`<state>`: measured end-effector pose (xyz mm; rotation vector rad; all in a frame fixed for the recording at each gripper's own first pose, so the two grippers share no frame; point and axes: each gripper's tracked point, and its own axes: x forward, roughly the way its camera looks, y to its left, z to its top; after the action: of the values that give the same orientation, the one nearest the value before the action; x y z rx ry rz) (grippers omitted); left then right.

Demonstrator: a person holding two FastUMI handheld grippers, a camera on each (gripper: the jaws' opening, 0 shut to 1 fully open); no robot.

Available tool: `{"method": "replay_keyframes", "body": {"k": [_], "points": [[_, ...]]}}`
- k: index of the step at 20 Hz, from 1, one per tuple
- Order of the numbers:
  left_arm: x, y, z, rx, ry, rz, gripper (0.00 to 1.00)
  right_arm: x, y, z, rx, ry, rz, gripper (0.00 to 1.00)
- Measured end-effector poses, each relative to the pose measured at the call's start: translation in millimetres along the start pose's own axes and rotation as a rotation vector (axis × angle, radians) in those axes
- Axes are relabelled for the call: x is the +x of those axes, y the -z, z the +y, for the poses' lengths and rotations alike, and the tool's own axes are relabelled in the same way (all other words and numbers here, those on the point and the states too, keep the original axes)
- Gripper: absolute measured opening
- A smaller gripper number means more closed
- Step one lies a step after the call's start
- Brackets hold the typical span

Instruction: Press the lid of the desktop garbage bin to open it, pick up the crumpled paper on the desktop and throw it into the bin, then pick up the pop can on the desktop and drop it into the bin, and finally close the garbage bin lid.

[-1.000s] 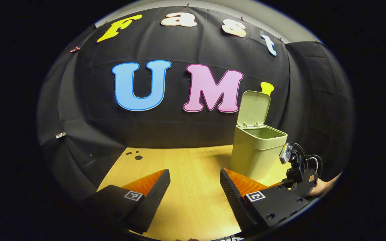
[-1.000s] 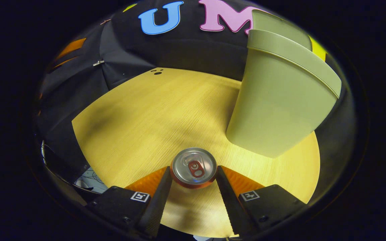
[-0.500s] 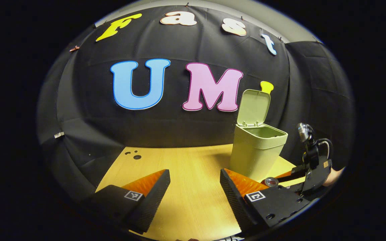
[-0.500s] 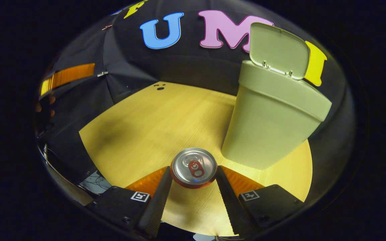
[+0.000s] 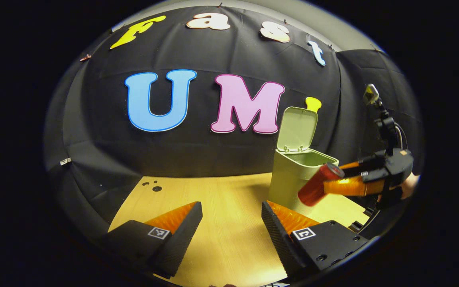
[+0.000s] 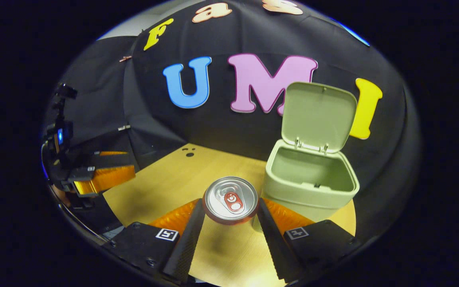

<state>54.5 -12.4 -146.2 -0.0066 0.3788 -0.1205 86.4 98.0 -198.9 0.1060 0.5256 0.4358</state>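
1. Right gripper [image 6: 229, 211]: jaws pinching the pop can [image 6: 230, 199], one finger pressed on each side; the can's silver top with its red tab faces the camera in the right gripper view
2. Left gripper view shows that same right gripper [image 5: 335, 184] off to the right, held up off the worktop [image 5: 221, 199], the red pop can [image 5: 319, 184] tilted, its top end up near the bin's rim
3. Garbage bin [image 6: 309, 187]: pale green, standing on the wooden worktop [image 6: 165, 183], lid [image 6: 318, 115] swung up and back on its hinges, mouth open. Inside wall visible; bottom of the bin too dark to make out
4. In the right gripper view the can sits just left of the bin's open mouth, and near it
5. Left gripper [image 5: 231, 223]: jaws spread wide, nothing between them, low over the bare worktop, well to the left of the garbage bin [image 5: 293, 175]
6. Left gripper also seen at the far left edge of the right gripper view [image 6: 104, 175], apart from the bin
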Motion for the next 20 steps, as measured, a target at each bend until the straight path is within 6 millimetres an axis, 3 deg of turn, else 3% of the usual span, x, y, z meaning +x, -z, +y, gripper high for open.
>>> {"method": "replay_keyframes", "body": {"k": [6,11,14,20], "points": [[2.9,-5.1,-6.9,0.009,0.012,-0.01,0.96,-0.5,-59.7,-37.1,0.005,0.048,-0.112,0.82],[0.8,-2.8,-7.4,0.006,0.008,-0.008,0.96,3.8,-83.4,-73.1,0.013,0.114,-0.154,0.82],[-0.5,-2.8,-6.8,0.004,0.006,-0.007,0.96,11.1,-84.1,-92.3,0.019,0.155,-0.145,0.82],[-0.6,-2.2,-7.2,0.003,0.006,-0.004,0.96,40.0,-58.6,-124.4,0.06,0.211,-0.039,0.82]]}}
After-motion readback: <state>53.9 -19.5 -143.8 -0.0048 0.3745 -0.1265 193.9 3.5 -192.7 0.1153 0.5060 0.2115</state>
